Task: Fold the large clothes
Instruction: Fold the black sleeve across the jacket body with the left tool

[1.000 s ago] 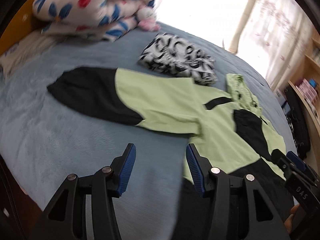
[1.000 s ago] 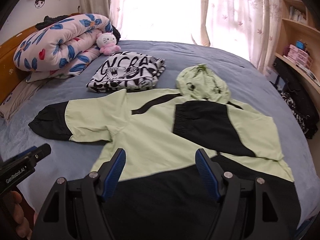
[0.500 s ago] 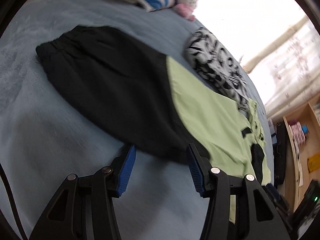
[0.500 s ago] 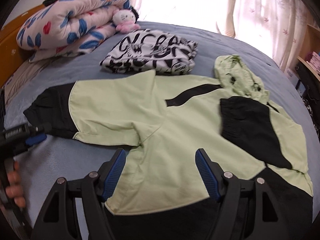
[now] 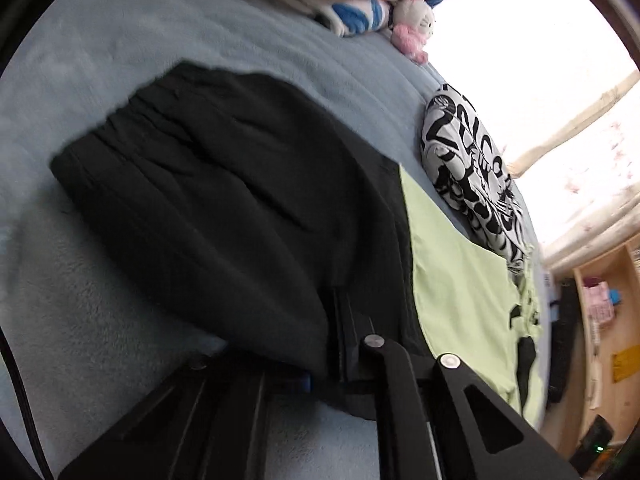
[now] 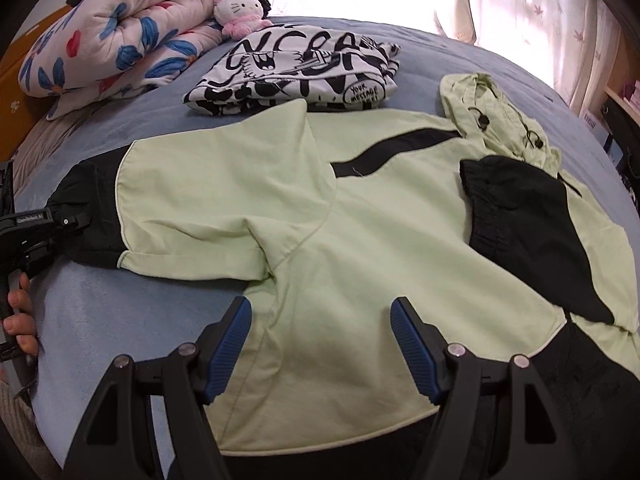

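A: What has moved since half a second ago?

B: The left gripper (image 5: 320, 376) has gone forward onto the black cuff end of the hoodie's sleeve (image 5: 224, 216). Earlier its fingers stood apart just short of the cloth; now they are closed on the sleeve's near edge, and the black fabric covers most of them in the left wrist view.

A: And the right one?

B: The right gripper (image 6: 322, 344) hovers over the lower front of the hoodie (image 6: 360, 240), a little closer than before. Its fingers (image 6: 230, 344) are spread wide with nothing between them but the green cloth beneath.

A: Where does the hoodie lie?

B: Flat on the blue bed (image 6: 120, 320), front up. The hood (image 6: 492, 116) points toward the window. One sleeve is stretched out to the side, where the left gripper (image 6: 44, 236) holds its black end. The other sleeve (image 6: 528, 236) is folded in across the chest.

A: Anything else on the bed?

B: A folded black-and-white printed garment (image 6: 300, 68) just beyond the hoodie's shoulder, a rolled floral quilt (image 6: 120, 28) at the head of the bed, and a small white-and-pink plush toy (image 6: 240, 12) resting against the quilt.
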`<state>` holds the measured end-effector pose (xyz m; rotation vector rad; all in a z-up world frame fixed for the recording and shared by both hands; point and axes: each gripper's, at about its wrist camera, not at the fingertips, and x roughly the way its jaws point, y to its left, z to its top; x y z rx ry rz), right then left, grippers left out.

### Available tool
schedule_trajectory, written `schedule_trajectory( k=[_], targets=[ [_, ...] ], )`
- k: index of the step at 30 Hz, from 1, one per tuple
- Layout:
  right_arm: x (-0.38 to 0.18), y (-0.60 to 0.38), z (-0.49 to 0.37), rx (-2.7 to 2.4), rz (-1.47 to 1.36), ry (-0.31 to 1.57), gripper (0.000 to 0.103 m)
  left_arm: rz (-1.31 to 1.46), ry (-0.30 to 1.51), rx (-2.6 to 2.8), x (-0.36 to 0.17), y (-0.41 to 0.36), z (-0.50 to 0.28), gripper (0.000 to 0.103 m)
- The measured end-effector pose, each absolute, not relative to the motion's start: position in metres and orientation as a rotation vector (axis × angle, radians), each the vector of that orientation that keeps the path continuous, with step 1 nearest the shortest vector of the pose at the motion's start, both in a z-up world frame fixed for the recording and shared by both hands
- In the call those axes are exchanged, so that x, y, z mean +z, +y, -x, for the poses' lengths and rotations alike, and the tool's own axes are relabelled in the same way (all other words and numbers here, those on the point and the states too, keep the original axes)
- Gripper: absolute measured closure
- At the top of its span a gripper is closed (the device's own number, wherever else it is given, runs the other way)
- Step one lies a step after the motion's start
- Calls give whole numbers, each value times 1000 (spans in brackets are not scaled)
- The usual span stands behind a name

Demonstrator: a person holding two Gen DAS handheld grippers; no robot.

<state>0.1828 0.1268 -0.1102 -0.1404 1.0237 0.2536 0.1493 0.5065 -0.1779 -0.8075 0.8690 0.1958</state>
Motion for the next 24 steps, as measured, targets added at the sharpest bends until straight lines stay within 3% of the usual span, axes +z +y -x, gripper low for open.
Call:
schedule_trajectory(
  k=[6, 11, 17, 20, 22, 24],
  targets=[
    [-98, 97, -177, 238, 80, 1013, 31, 573, 727, 214, -103, 440, -153, 100],
    [-77, 47, -173, 194, -32, 983, 31, 469, 666, -47, -42, 332, -169, 100],
    [-54, -41, -164, 78, -139, 909, 31, 325, 769, -294, -45, 171, -200, 99],
    [-55, -90, -161, 6, -193, 911, 30, 292, 909, -374, -85, 109, -209, 80],
    [-59, -117, -158, -25, -226, 920, 30, 288, 1008, -387, -116, 82, -212, 49],
    [-62, -139, -155, -43, -253, 927, 31, 285, 1081, -380, -141, 68, -210, 28]
  ],
)
